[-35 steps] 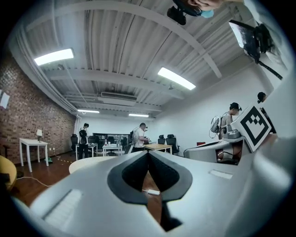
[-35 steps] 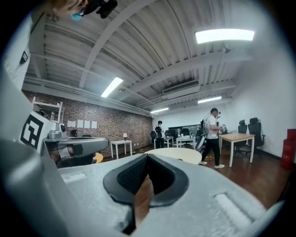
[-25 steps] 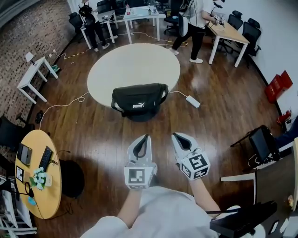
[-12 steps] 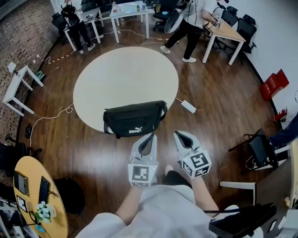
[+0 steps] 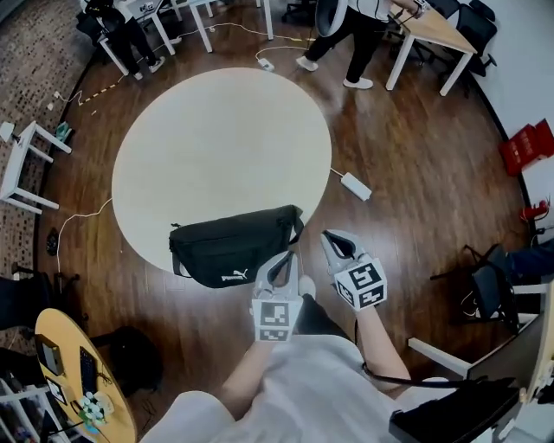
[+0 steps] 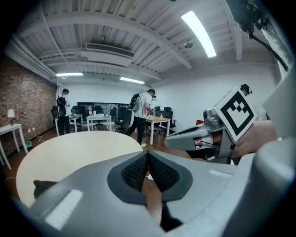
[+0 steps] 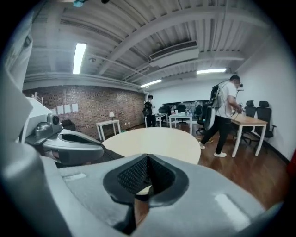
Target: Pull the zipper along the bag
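Observation:
A black waist bag point(image 5: 230, 247) with a white logo lies at the near edge of a round cream table point(image 5: 216, 147). My left gripper point(image 5: 289, 258) is held just right of the bag's right end, shut and empty. My right gripper point(image 5: 332, 240) is beside it, further right and over the wood floor, also shut with nothing in it. In the left gripper view the pads point(image 6: 138, 169) meet, a dark corner of the bag point(image 6: 44, 187) shows low on the left, and the right gripper point(image 6: 203, 134) is on the right. The right gripper view shows shut pads point(image 7: 159, 173) and the left gripper point(image 7: 69, 143).
A white power strip point(image 5: 356, 185) with its cable lies on the floor right of the table. A small round wooden table point(image 5: 82, 381) stands at lower left. White desks point(image 5: 22, 164), a wooden desk point(image 5: 433, 35) and people point(image 5: 346, 26) stand beyond the table.
The table and bag have come closer in the head view; the bag now lies just left of the grippers. Both grippers stay shut and side by side.

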{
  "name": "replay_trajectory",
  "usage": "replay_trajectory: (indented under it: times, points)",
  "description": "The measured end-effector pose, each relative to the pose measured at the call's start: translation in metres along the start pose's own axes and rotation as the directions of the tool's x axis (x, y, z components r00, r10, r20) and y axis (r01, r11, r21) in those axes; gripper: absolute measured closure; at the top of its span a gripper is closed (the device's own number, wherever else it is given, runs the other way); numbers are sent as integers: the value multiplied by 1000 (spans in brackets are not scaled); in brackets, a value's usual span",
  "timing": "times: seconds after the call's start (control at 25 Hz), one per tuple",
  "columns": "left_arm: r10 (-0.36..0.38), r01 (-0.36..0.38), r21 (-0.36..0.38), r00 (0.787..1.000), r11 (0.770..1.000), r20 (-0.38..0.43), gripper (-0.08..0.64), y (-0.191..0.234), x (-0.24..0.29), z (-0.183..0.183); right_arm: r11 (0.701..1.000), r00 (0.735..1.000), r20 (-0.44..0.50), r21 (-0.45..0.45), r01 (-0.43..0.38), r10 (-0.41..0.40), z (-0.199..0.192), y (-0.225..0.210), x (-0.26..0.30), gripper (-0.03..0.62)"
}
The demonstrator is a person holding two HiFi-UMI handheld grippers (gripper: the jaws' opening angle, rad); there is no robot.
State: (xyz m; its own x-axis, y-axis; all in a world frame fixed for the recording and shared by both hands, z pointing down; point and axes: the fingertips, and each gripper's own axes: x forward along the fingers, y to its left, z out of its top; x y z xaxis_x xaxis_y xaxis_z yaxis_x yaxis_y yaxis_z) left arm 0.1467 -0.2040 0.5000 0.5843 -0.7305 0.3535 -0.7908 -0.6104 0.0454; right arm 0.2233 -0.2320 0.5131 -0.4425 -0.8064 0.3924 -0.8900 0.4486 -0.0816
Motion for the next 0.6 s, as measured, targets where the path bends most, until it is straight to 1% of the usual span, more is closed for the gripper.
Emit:
replay_trajectory:
  times: [0.08,0.16,0.24,0.28,0.36,0.48,0.52,0.6]
  points:
    - [36,-38,-39,998,999,-51,537,6,27,-13,996,995,-68,-42,-82,79,-14,-16,34,600]
    - [59,-65,-60,994,996,-97,531,12,48,-26,982,980,-133,-91,-163,150,-26,-26,70,600]
    - [69,-83,-88,987,993,-147,524,17,62,-42,961,956,-198,-130,-243,215,-40,-28,105,600]
    - [72,-92,-111,982,990,-172,520,19,67,-51,946,940,-230,-148,-290,252,-47,-26,122,600]
    - [78,-115,-166,974,979,-212,514,25,74,-69,904,895,-303,-178,-390,326,-63,-17,153,600]
    - [86,-149,-256,966,955,-243,506,33,87,-88,854,819,-431,-178,-488,378,-92,-11,195,600]
    - [86,-160,-289,964,944,-252,498,35,92,-94,840,787,-476,-163,-518,393,-104,-11,207,600]
    - [87,-183,-346,957,920,-276,486,38,101,-106,812,705,-576,-116,-572,414,-129,-8,223,600]
